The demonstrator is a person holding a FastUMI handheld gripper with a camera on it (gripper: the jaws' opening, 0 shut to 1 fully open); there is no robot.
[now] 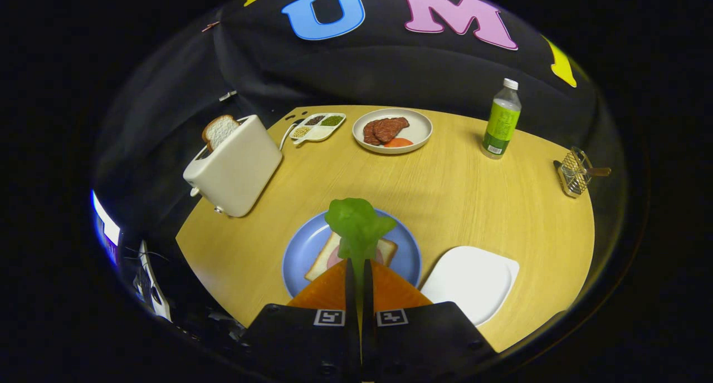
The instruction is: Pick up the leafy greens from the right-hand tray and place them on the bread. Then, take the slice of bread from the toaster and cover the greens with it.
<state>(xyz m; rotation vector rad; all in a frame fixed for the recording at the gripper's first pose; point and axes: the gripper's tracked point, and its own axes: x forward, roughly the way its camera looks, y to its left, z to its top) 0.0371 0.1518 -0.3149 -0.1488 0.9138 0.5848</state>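
While the gripper (359, 269) hung over the near part of the round wooden table (457, 205), its two fingers were pressed together on the stem of the leafy greens (358, 222), whose leaf stood up just ahead of the fingertips. Below the greens sat a blue plate (301, 249) with a slice of bread (326, 258) carrying something pink. To the right of that plate lay a white tray (473, 280). On the far left stood a white toaster (237, 168) with a bread slice (219, 130) sticking out of its slot. Farther back were a divided dish (317, 127), a plate of meat (392, 131) and a green-labelled bottle (502, 121); a wire holder (575, 172) sat at the far right.
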